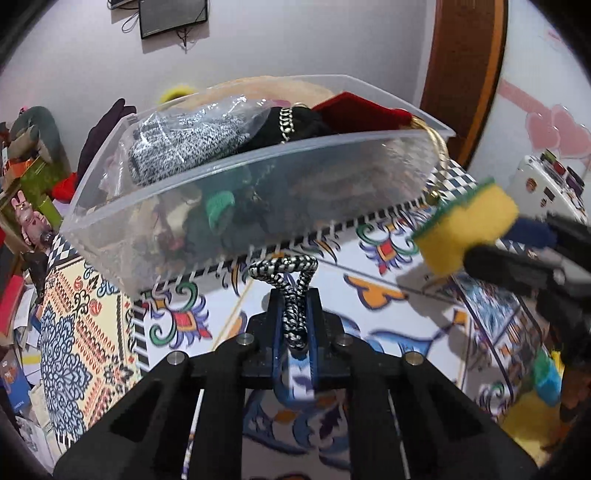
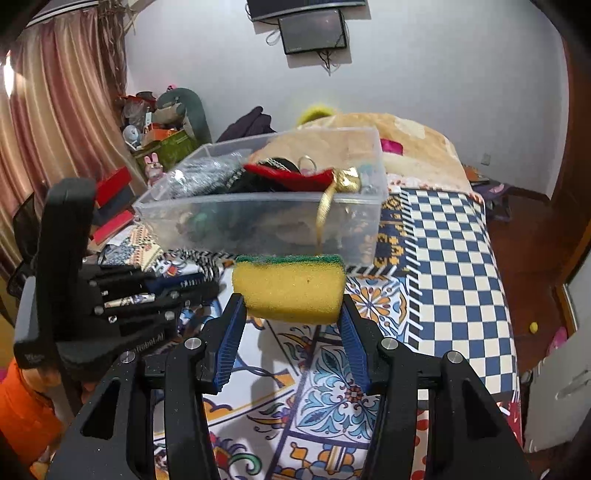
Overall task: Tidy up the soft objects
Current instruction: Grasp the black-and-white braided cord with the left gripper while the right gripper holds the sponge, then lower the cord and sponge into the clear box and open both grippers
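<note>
Left gripper (image 1: 293,317): jaws were pressed together on a braided cord, pinching it tight between the blue pads, low in the middle of the left wrist view.
Braided cord (image 1: 291,280): black and silver, it looped up out of the jaws toward twelve o'clock and ended just below the near wall of the bin; in the right wrist view it showed at nine o'clock of the sponge (image 2: 199,258).
Right gripper (image 2: 291,317): it pinched a yellow sponge by its two ends, and the sponge bulged between the pads.
Yellow sponge (image 2: 290,290): green scrub layer on top, held clear above the patterned cloth; from the left wrist camera it sat out at three o'clock (image 1: 467,227).
Clear plastic bin (image 1: 258,158): it stood on the cloth at twelve o'clock of both grippers, heaped full.
Bin contents: a bagged black-and-white knit (image 1: 184,144) toward ten o'clock, a red cloth piece (image 1: 360,110) at one o'clock, dark items with a chain between them, and a gold strap (image 2: 325,210) hanging over the near wall.
Patterned cloth (image 2: 332,398): bright tile motifs under the grippers, blue and white checks off at three o'clock.
Wall: a dark screen (image 2: 314,31) hung at twelve o'clock.
</note>
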